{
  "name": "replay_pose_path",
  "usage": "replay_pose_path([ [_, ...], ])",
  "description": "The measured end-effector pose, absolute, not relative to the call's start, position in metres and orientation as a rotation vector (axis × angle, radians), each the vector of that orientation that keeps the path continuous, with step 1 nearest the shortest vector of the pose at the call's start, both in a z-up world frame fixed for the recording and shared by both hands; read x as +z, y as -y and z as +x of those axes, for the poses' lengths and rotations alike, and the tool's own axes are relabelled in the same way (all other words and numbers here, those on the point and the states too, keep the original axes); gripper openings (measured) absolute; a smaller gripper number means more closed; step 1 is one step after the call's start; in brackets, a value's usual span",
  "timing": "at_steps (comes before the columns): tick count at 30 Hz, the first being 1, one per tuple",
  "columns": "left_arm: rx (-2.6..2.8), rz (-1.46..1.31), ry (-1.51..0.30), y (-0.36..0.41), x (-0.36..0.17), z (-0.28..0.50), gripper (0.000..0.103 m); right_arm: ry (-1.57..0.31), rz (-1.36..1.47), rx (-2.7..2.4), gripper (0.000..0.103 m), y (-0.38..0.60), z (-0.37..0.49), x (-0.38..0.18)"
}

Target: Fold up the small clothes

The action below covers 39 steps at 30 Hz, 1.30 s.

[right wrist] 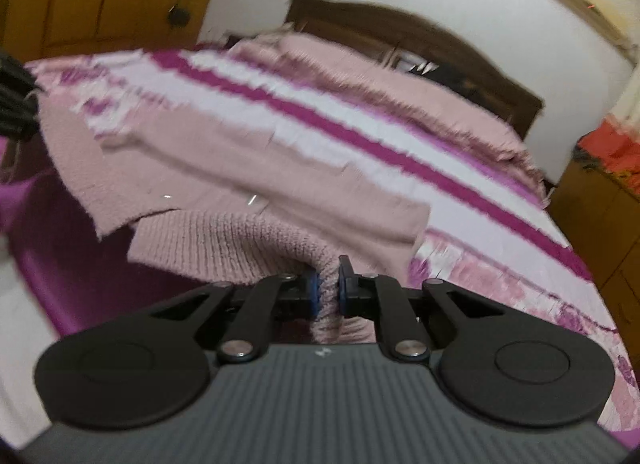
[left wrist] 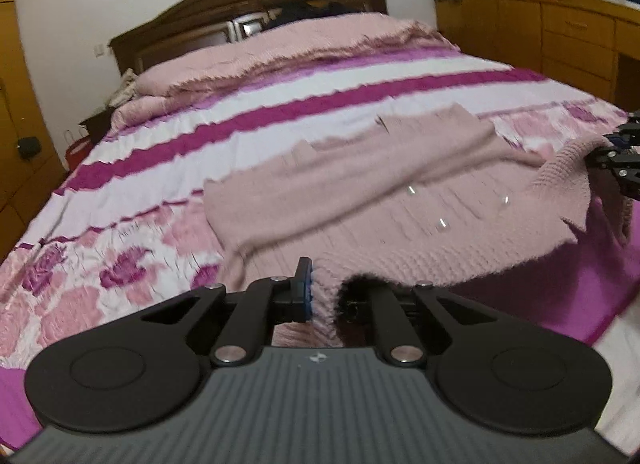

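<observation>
Two hand-held grippers are at work on one dusty-pink knitted sweater (left wrist: 360, 192), which lies spread across the near end of a bed under a pink, white and magenta striped floral quilt (left wrist: 200, 132). The left hand-held gripper (left wrist: 324, 296) is clamped on the ribbed hem at the sweater's near edge, a pinch of knit bunched between its blue-padded fingers. The right hand-held gripper (right wrist: 326, 292) is likewise closed on a fold of the ribbed edge, the knit squeezed between its pads and hanging out below them. In the left wrist view the right one shows at the far right, gripping the sweater's other near corner, and that corner is already raised off the quilt.

The step in hand looks like lifting the near edge to fold it over toward the dark wooden headboard (left wrist: 248, 8). To do it well, both corners should rise together and stay level, so the hem remains taut between them and does not sag in the middle. Both grips should stay firm until the hem is laid down. Carrying the edge straight away, without twisting either wrist, should lay a clean crease. The loose knit stretches easily, so a gentle pull is enough. Both views are blurred, so fine detail of the sleeves is unclear.
</observation>
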<state>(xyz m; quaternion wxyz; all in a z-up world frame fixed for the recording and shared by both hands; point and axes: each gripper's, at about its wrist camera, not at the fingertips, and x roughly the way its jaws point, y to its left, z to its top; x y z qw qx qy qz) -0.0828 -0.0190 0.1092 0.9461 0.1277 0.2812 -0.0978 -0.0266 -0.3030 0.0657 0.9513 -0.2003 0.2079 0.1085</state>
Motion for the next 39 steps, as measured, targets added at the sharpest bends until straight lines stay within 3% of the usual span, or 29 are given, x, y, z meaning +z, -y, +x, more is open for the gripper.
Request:
replay_pose_path([
  [14, -0.144, 0.268, -0.463, 0.021, 0.150, -0.012, 0.007, -0.299, -0.430, 0.136, 0.012, 0.293, 0.039, 0.098],
  [23, -0.102, 0.291, -0.422, 0.027, 0.167, 0.084, 0.007, -0.245, -0.472, 0.085, 0.012, 0.281, 0.116, 0.111],
  [32, -0.061, 0.304, -0.603, 0.031, 0.092, 0.201, 0.007, -0.381, -0.499, 0.069, 0.012, 0.270, 0.210, 0.051],
  [39, -0.047, 0.305, -0.681, 0.023, 0.035, 0.234, 0.008, -0.544, -0.521, 0.098, 0.014, 0.266, 0.249, -0.006],
])
